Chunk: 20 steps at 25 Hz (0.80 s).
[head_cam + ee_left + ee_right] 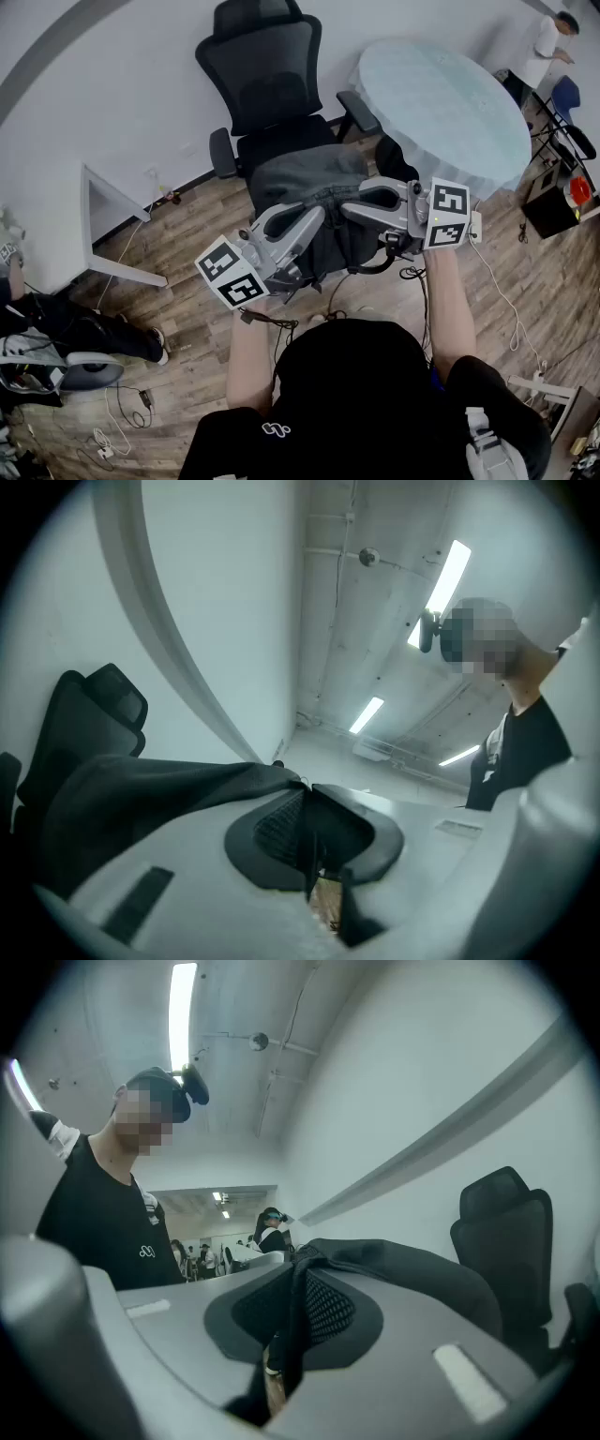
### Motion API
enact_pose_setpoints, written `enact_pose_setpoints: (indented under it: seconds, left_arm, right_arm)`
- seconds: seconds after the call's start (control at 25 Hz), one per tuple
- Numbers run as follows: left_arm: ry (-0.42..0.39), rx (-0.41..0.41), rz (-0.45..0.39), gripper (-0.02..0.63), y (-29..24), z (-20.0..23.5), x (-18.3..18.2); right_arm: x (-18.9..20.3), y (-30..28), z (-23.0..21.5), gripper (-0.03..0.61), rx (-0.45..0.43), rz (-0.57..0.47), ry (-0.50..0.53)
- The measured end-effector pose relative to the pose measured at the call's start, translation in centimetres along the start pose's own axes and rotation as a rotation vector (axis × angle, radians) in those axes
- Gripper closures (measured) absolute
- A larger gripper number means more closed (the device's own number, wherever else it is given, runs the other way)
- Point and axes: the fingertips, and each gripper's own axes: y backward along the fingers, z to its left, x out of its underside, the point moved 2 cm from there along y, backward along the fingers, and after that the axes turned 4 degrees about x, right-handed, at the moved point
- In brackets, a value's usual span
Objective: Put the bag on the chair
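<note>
In the head view a dark grey bag [309, 183] hangs in front of the black office chair [267, 84], over its seat edge. My left gripper [309, 217] is shut on the bag's near left edge. My right gripper [367, 199] is shut on its near right edge. In the left gripper view the jaws pinch a fold of the bag [159, 789], with the chair [84, 714] behind at left. In the right gripper view the bag [412, 1274] runs out of the closed jaws toward the chair [506, 1222] at right. The bag's lower part is hidden by the grippers.
A round table with a pale cloth [441, 103] stands right of the chair, close to its armrest. A white desk [108, 216] is at left, by a seated person's legs [75, 328]. Cables lie on the wooden floor [187, 244]. A black box [553, 202] is at far right.
</note>
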Motion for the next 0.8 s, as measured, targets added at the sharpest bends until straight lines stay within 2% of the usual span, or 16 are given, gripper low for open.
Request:
enact_pose_setpoints:
  seconds: [0.24, 0.48, 0.64, 0.8]
  left_arm:
    - [-0.010, 0.011, -0.005, 0.588, 0.0, -0.2, -0.2]
    - [-0.016, -0.002, 0.003, 0.588, -0.1, 0.5, -0.1]
    - [-0.014, 0.011, 0.014, 0.588, -0.4, 0.6, 0.2]
    - [-0.017, -0.011, 0.007, 0.588, -0.1, 1.6, 0.2]
  right_arm:
    - [-0.3, 0.0, 0.2, 0.538, -0.001, -0.004, 0.014]
    - [0.0, -0.2, -0.4, 0.537, 0.054, -0.018, 0.014]
    - [0.2, 0.2, -0.5, 0.537, 0.072, -0.021, 0.008]
    - [0.4, -0.4, -1.3, 0.537, 0.080, -0.010, 0.027]
